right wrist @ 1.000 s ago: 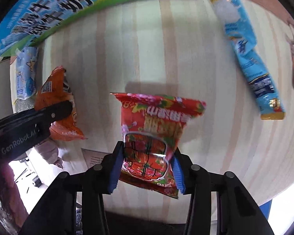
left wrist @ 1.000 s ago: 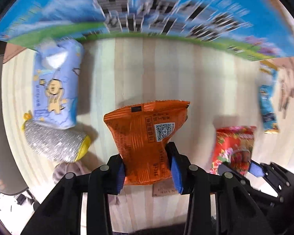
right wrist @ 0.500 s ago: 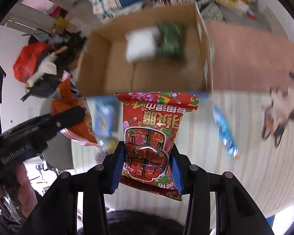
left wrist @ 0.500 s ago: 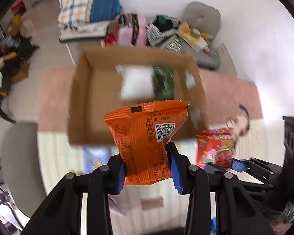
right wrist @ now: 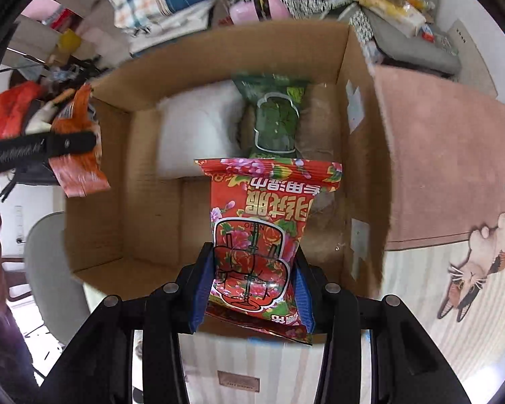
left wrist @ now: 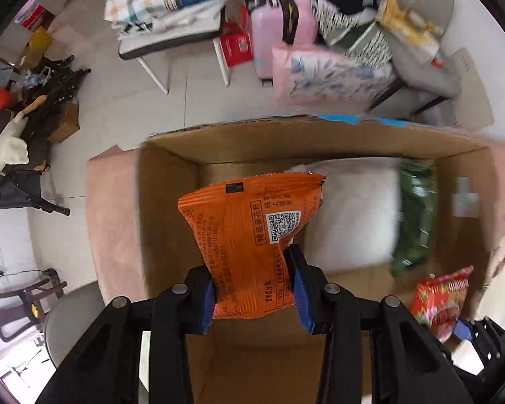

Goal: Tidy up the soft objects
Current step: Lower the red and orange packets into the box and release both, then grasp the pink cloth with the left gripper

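My left gripper [left wrist: 252, 289] is shut on an orange snack packet [left wrist: 249, 235] and hangs over the open cardboard box [left wrist: 171, 208]. The right gripper [right wrist: 252, 289] is shut on a red flowered wet-wipes pack [right wrist: 262, 222], above the same cardboard box [right wrist: 363, 155]. Inside the box lie a white soft pack [right wrist: 198, 134] and a green packet [right wrist: 276, 121]. In the right wrist view the orange packet [right wrist: 80, 168] and the left gripper's finger [right wrist: 40, 149] show at the left over the box's edge. The red pack [left wrist: 444, 296] appears at the lower right of the left wrist view.
The box stands on a pink mat [right wrist: 447, 155] with a cat picture [right wrist: 481, 256], beside the striped wooden table [right wrist: 421, 303]. A grey chair [right wrist: 50, 269] is at the left. Bedding [left wrist: 171, 3], a pink suitcase [left wrist: 276, 30] and bags clutter the floor behind.
Both grippers rose from the wooden table and swung forward with their packets, from the box's printed side to above its open top. Neither grip changed.
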